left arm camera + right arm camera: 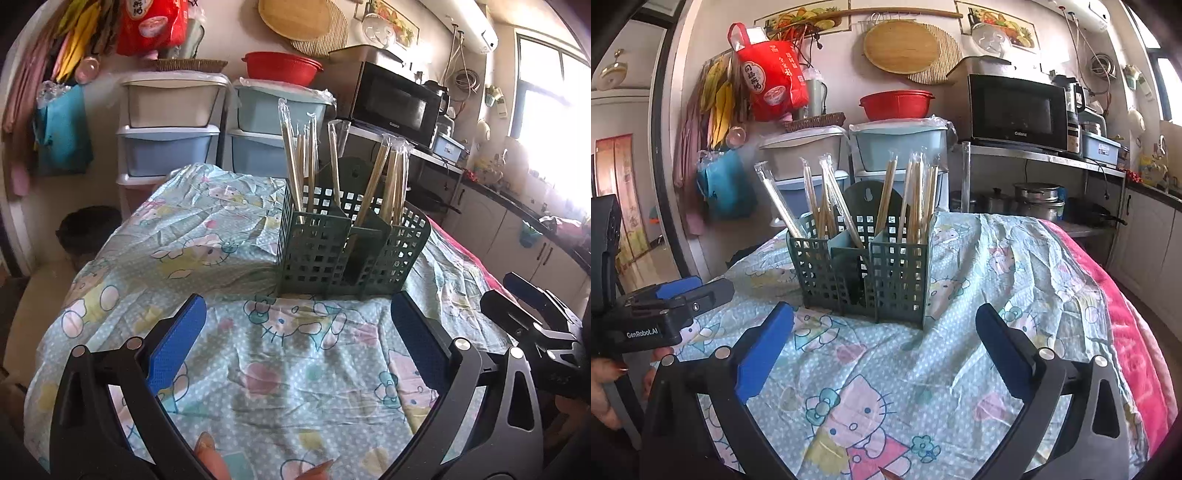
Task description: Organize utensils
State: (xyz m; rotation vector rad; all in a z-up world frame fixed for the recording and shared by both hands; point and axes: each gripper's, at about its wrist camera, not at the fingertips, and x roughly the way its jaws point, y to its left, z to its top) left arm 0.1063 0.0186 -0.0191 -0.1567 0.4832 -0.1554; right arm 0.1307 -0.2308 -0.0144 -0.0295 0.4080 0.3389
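We are holding both grippers low over a table draped in a pale blue cartoon-print cloth [229, 369], and neither one is gripping anything. The left gripper [295, 314] is standing with its blue-padded fingers spread wide, with only cloth showing between them; the right gripper [884, 321] is likewise gaping wide, its pads touching nothing. A green slotted holder [864, 277] is sitting upright on the cloth just beyond both sets of fingertips, roughly centred ahead of each gripper and apart from both. It is divided into compartments, and wrapped chopsticks [916, 195] are standing inside it, leaning at various angles: one bunch is resting in the left compartment, another in the right, and at least one pair is slanting across the middle, though we cannot tell exactly which slot its foot is in. From the right wrist view we are seeing the left gripper at the left edge with a hand [605, 391] below it. A pink blanket [1137, 350] is showing under the cloth's right edge. Behind the table, plastic drawers [166, 147], a red bowl [895, 105] and a microwave [1015, 110] are lining the wall.
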